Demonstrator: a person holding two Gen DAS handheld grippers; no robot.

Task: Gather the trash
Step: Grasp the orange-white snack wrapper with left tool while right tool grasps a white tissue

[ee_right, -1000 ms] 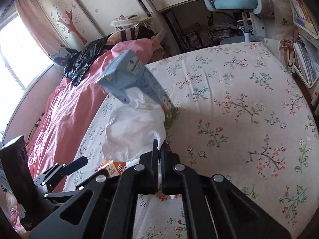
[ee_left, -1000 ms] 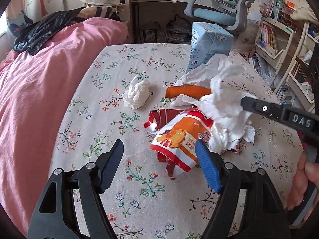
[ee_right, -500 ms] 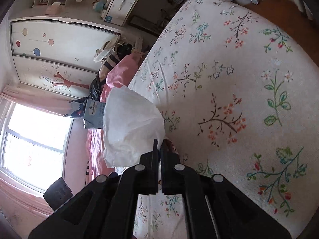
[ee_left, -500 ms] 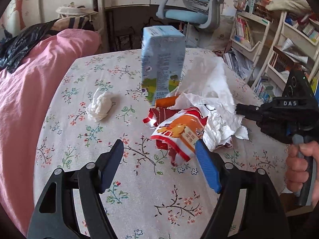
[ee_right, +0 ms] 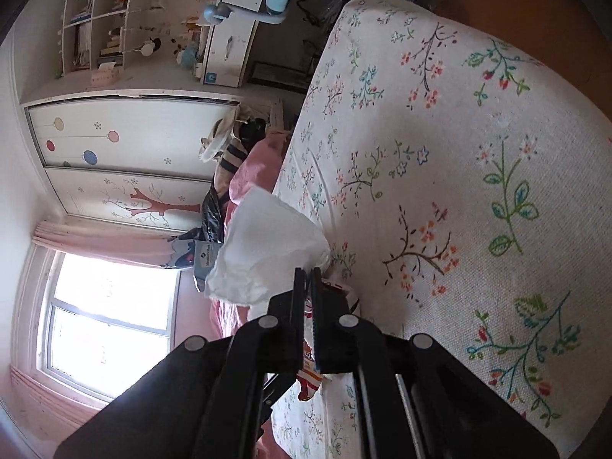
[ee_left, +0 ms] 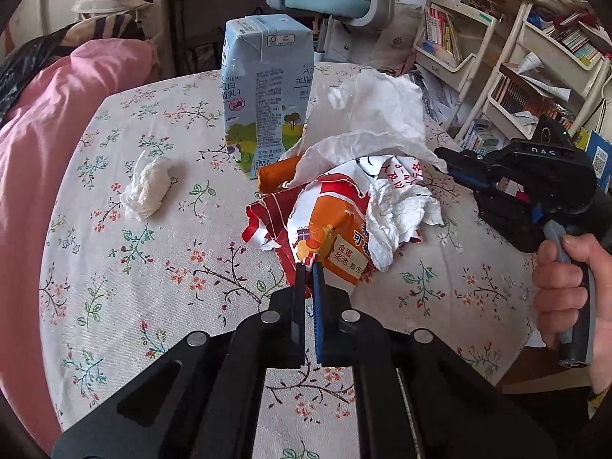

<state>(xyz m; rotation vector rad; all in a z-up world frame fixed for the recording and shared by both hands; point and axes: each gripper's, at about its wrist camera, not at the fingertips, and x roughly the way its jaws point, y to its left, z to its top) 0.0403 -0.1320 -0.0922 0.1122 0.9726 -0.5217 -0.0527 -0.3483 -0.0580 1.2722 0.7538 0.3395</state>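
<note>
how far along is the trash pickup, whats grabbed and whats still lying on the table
Nothing looks binned yet; no bin is in view. In hand: the left gripper is shut on the orange snack wrapper, and the right gripper is shut on the white plastic bag. Left: the crumpled tissue and milk carton sit untouched on the table.

left gripper pinched on the snack bag's near edge at 6 o'clock; milk carton upright at 12, tissue wad at 9, right gripper at 3.

"MILK" on blue carton, "金蛋奖池" on snack wrapper
</note>
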